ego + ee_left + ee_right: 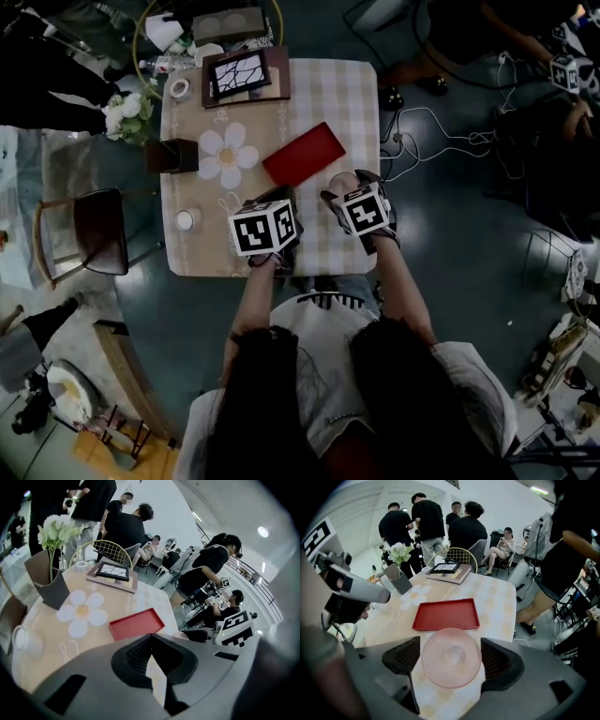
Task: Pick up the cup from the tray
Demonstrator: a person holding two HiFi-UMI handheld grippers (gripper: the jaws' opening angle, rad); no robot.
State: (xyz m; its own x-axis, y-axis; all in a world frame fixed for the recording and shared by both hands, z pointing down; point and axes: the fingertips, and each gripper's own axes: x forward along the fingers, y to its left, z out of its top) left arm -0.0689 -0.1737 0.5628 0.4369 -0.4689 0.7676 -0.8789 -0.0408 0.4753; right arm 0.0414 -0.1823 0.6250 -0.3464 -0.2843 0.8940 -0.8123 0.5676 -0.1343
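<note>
The cup (451, 657) is pink and translucent, and I look into it end-on between the right gripper's two black pads. My right gripper (451, 662) is shut on the cup, holding it just off the near edge of the red tray (446, 614). In the head view the cup (343, 181) shows ahead of the right gripper (345, 193), beside the empty tray (304, 154). My left gripper (272, 200) hovers to the left near the table's front edge. Its jaws (151, 660) are shut with nothing in them.
On the checked table (349, 89) lie a white flower mat (225, 155), a dark vase with white flowers (171, 155), a small white cup (187, 220), a framed picture (239, 73) and a tape roll (179, 88). A chair (94, 230) stands left. Several people stand beyond the table.
</note>
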